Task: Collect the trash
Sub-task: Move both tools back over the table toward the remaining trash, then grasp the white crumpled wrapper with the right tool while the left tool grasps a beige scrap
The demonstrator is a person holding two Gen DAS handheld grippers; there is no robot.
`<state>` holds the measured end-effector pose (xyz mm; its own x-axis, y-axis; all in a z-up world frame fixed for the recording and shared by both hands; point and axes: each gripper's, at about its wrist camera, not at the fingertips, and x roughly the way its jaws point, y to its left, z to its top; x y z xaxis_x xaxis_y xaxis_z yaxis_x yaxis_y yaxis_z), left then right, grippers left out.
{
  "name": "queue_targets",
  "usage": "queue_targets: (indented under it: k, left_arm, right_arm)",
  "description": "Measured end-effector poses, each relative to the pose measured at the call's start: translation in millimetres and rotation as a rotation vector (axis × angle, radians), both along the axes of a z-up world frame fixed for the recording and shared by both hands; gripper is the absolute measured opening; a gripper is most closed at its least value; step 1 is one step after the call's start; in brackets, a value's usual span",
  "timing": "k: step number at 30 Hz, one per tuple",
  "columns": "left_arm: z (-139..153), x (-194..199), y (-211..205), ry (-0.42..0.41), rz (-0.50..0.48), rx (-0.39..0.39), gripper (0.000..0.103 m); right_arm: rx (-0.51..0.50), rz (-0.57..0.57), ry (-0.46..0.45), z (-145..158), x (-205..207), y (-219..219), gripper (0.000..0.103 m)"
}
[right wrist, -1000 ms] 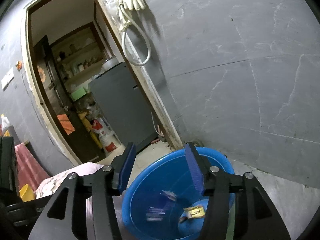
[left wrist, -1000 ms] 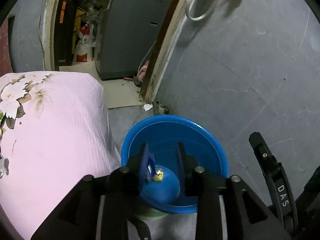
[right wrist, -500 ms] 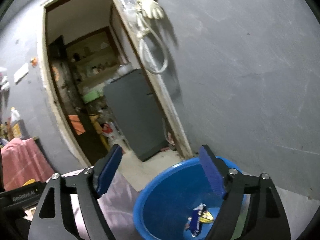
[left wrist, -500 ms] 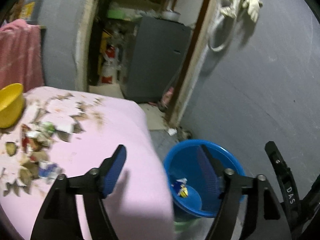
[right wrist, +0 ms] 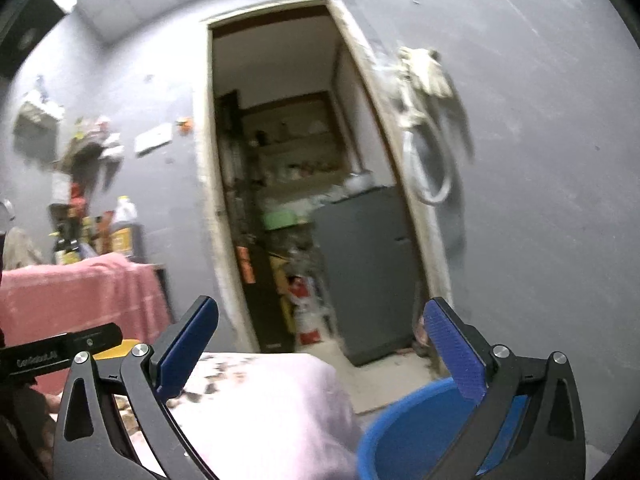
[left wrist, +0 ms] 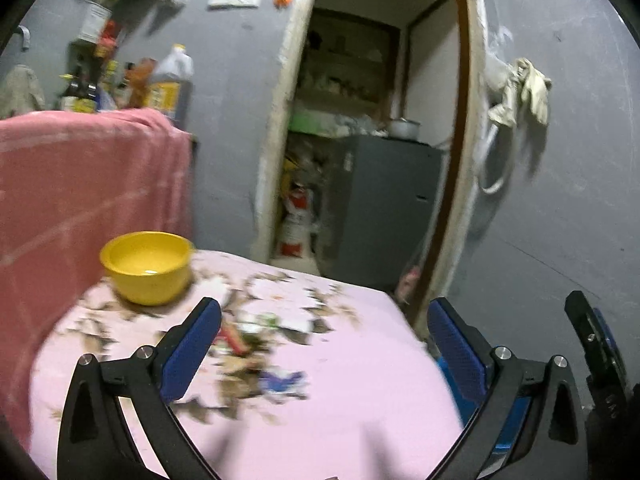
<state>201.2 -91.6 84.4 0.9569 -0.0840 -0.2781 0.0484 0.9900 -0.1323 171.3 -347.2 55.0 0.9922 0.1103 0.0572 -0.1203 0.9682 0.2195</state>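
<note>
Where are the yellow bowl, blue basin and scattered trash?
yellow bowl (left wrist: 146, 268), left wrist view, outer wall.
blue basin (right wrist: 404, 432), right wrist view, inner wall near the rim.
scattered trash (left wrist: 240, 338), left wrist view, red wrapper in the pile.

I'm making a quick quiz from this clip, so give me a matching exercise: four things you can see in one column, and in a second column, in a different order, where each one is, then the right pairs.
Things:
1. yellow bowl
2. blue basin
3. pale gloves
4. grey cabinet

Places:
A. hanging on the wall right of the doorway
B. on the floor beside the pink cloth
C. inside the room beyond the doorway
D. on the pink flowered cloth, near the scattered trash

Pairs: 1-D, 2-B, 3-A, 4-C
</note>
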Motion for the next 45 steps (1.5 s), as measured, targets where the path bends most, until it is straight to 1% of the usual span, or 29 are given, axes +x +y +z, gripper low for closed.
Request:
queue_targets:
  k: [3, 6, 11, 15, 19, 24, 30, 32, 33, 35, 37, 41, 43, 44, 45]
  left_arm:
    - [-2, -16, 20, -0.034, 0.049, 0.013, 0.101]
    - [-6, -32, 39, -0.059, 0.091, 0.03, 0.101]
    - [-8, -51, 65, -0.09, 0.155, 0.076, 0.101]
    - [-12, -62, 83, -0.105, 0.189, 0.092, 0.101]
    - [-18, -67, 96, -0.096, 0.208, 0.121, 0.101]
    - [-20, -70, 113, -0.093, 0.219, 0.082, 0.101]
    - [-21, -70, 119, -0.092, 0.205, 0.091, 0.101]
    - [-20, -65, 120, -0.082, 0.199, 0.087, 0.101]
    - [-20, -61, 121, -0.073, 0.2, 0.088, 0.101]
    - [-22, -50, 121, -0.027, 0.193, 0.097, 0.101]
    - [-24, -36, 122, 0.036, 0.178, 0.097, 0.101]
    - [-32, -12, 127, 0.152, 0.155, 0.07, 0.101]
    - [-38, -1, 130, 0.201, 0.151, 0.061, 0.101]
    - [-41, 3, 130, 0.214, 0.157, 0.061, 0.101]
    - [-43, 9, 131, 0.233, 0.16, 0.063, 0.101]
  right_arm:
    - [-0.027, 0.066, -0.039, 3, -4, 17, 0.103]
    - [-0.071, 0.102, -0.072, 6, -7, 36, 0.103]
    - [-0.139, 0.164, -0.096, 6, -11, 64, 0.103]
    - [-0.173, 0.216, -0.089, 3, -13, 81, 0.103]
    - [-0.211, 0.258, -0.078, -4, -17, 94, 0.103]
    - [-0.264, 0.292, -0.026, -12, -10, 112, 0.103]
    - [-0.328, 0.32, 0.025, -20, -3, 129, 0.103]
    - [-0.335, 0.324, 0.047, -22, 1, 132, 0.103]
    - [-0.334, 0.329, 0.064, -22, 5, 133, 0.103]
    - [-0.33, 0.332, 0.107, -22, 14, 134, 0.103]
    - [-0.32, 0.348, 0.15, -22, 25, 134, 0.103]
    - [-0.31, 0.38, 0.277, -25, 53, 137, 0.103]
    - [-0.288, 0.415, 0.352, -29, 66, 138, 0.095]
    - [-0.288, 0.423, 0.371, -30, 69, 138, 0.094]
    - [-0.294, 0.437, 0.396, -31, 74, 141, 0.09]
